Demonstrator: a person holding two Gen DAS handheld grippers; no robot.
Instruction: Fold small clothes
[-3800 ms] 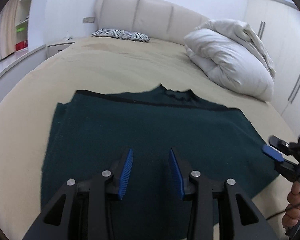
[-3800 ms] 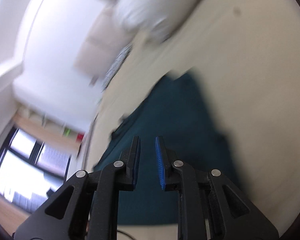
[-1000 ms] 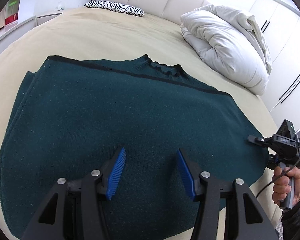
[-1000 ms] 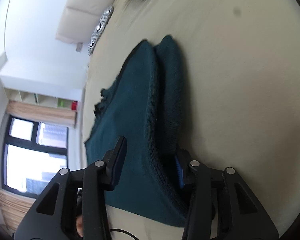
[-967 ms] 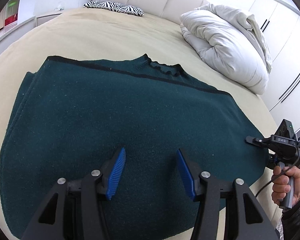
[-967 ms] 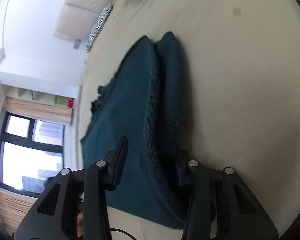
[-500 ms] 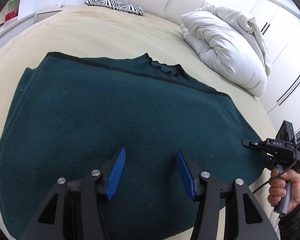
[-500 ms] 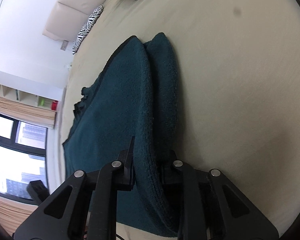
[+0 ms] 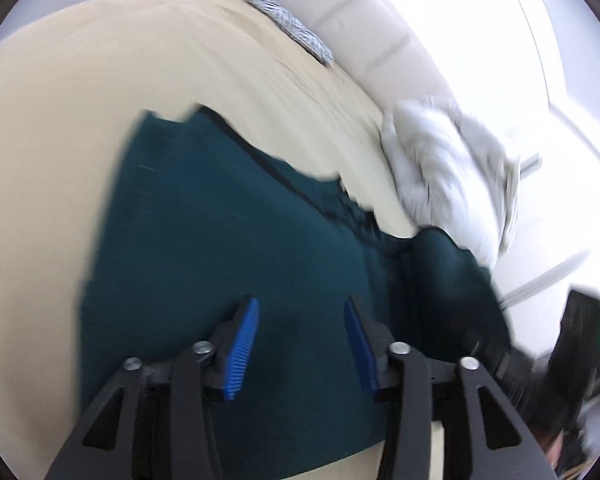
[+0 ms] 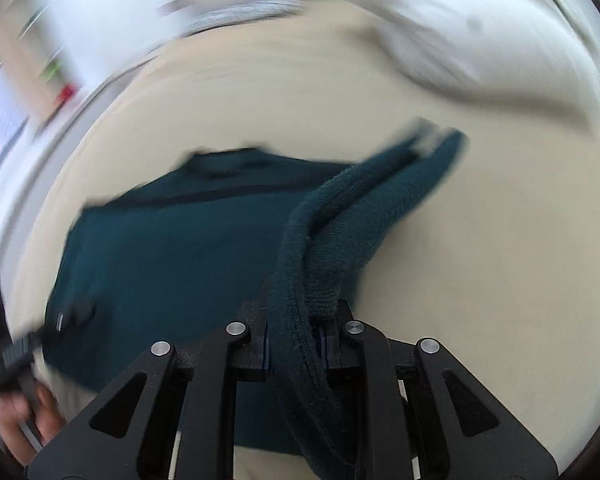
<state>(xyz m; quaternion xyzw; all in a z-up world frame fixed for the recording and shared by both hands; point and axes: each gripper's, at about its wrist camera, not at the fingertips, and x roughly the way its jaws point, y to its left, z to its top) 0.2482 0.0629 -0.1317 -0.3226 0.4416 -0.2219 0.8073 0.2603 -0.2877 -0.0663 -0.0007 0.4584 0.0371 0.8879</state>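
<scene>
At lower centre, right hand-held gripper clamped on sweater edge; left hand-held gripper apart. Best carried across evenly, aligning edges.

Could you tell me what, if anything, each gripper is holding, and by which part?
The right gripper is shut on the sweater, pinching its thick folded side edge. The left gripper is open above the sweater, holding nothing.

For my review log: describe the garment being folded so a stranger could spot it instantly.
On the beige bed, nearer than the white duvet, lies a dark teal knit sweater. The right gripper pinches its thick edge. It is the only dark fabric there.
</scene>
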